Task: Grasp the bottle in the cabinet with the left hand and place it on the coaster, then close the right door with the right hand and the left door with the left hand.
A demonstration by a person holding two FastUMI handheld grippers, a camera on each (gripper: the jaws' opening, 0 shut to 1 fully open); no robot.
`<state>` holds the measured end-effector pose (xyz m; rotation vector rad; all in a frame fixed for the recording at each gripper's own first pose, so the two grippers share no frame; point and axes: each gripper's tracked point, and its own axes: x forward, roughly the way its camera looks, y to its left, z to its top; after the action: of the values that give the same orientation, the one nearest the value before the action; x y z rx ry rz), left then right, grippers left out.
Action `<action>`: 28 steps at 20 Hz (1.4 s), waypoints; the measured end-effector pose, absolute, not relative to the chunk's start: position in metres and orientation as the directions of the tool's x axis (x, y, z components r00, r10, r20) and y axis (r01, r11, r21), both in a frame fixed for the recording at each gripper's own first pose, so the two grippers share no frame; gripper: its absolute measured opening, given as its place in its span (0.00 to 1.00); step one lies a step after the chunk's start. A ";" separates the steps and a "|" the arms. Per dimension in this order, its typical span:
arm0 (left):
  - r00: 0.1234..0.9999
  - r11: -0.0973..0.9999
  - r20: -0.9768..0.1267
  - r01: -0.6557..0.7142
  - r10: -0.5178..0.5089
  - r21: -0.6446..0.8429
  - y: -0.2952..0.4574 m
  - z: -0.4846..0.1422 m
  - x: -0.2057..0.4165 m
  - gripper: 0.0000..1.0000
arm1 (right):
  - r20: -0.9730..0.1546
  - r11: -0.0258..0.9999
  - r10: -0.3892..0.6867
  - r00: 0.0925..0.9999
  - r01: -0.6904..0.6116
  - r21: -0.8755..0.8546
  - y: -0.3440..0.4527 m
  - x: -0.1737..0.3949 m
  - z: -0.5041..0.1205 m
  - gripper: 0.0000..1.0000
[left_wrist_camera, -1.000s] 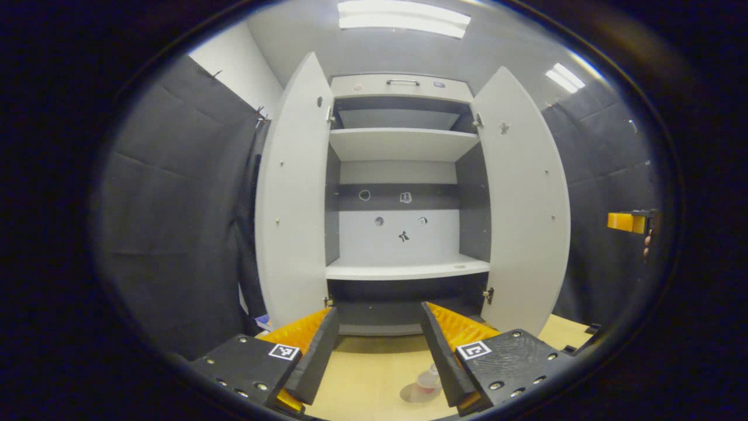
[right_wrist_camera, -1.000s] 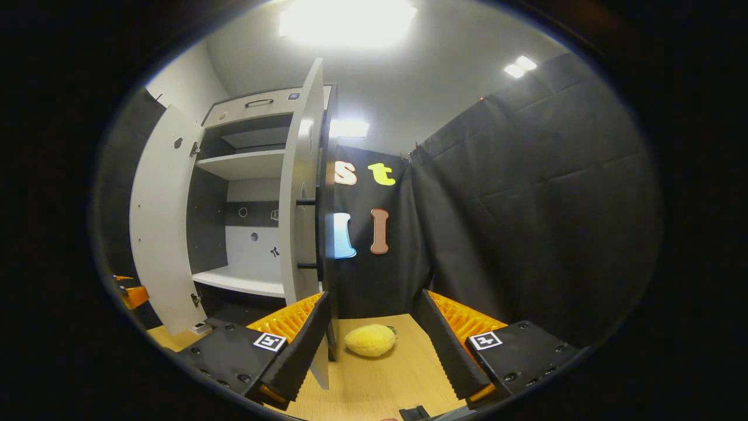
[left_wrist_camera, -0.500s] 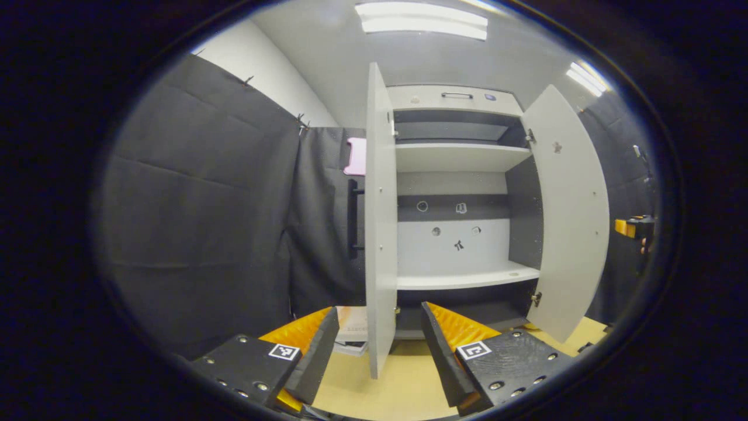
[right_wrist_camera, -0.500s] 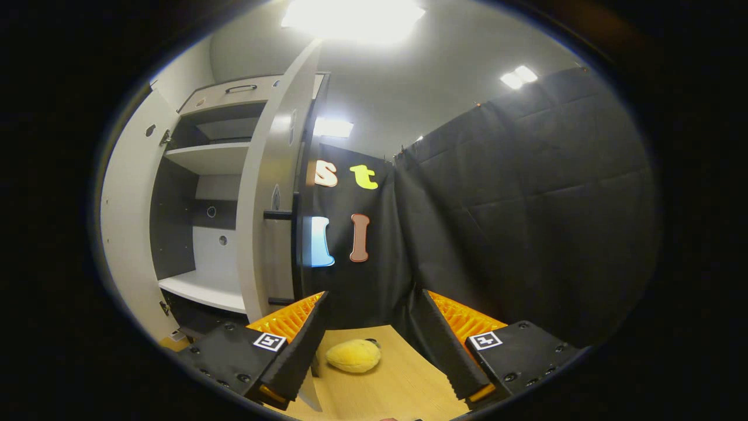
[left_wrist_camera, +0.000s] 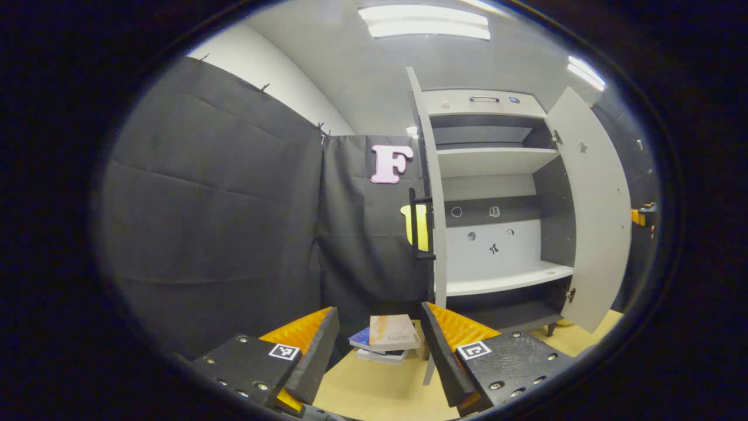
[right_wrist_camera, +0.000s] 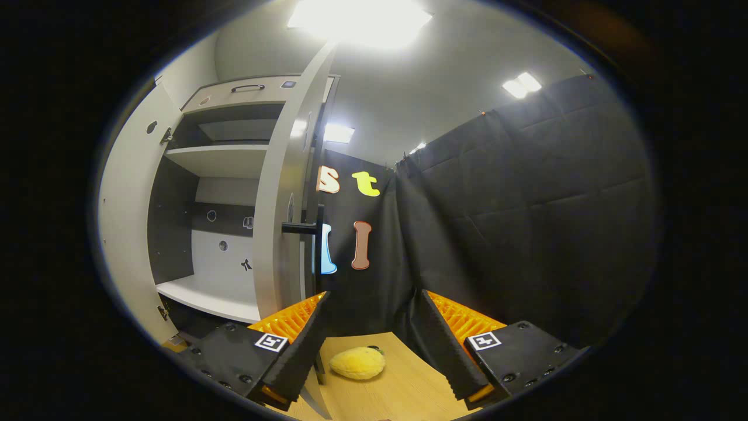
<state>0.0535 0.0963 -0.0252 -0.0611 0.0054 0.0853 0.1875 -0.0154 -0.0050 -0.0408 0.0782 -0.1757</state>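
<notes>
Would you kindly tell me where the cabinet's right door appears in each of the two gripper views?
Left gripper view: the right door stands open at the far right, inner face showing.
Right gripper view: the right door is left of centre, nearly edge-on, its black handle outside.
Shared landmark: the drawer handle atop the cabinet.

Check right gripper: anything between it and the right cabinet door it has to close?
Nothing visible. In the right gripper view the open right gripper faces the edge of the light grey right cabinet door, its black bar handle just above the fingers. The yellow plush lemon lies low on the wooden table, beside the door.
</notes>
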 end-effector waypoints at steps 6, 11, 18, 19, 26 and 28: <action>0.999 0.994 -0.011 -0.046 0.045 -0.094 0.104 -0.036 0.078 0.82 | -0.081 0.983 -0.182 0.980 0.180 -0.036 0.001 0.184 -0.004 0.96; 1.000 0.993 -0.008 -0.006 0.006 -0.114 0.100 -0.041 0.102 0.82 | -0.072 0.991 -0.131 0.989 0.130 -0.018 0.037 0.177 -0.004 0.96; 1.000 0.992 0.000 0.029 -0.029 -0.125 0.102 -0.048 0.117 0.82 | -0.064 0.999 -0.046 0.997 0.047 0.009 0.086 0.178 -0.004 0.96; 1.000 0.992 -0.002 0.026 -0.027 -0.124 0.105 -0.048 0.118 0.82 | -0.064 0.999 -0.028 0.998 0.029 0.015 0.097 0.181 -0.005 0.96; 1.000 0.992 -0.021 -0.023 0.020 -0.128 0.136 -0.057 0.114 0.82 | -0.058 0.997 0.069 0.996 -0.068 0.019 0.160 0.207 -0.008 0.96; 0.999 0.991 -0.029 -0.039 0.036 -0.126 0.144 -0.060 0.110 0.82 | -0.069 0.996 0.091 0.993 -0.090 0.022 0.173 0.215 -0.012 0.96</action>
<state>0.1100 0.1436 -0.0605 -0.1264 0.0263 0.0379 0.2149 0.1731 -0.0119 0.0189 0.0705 0.0905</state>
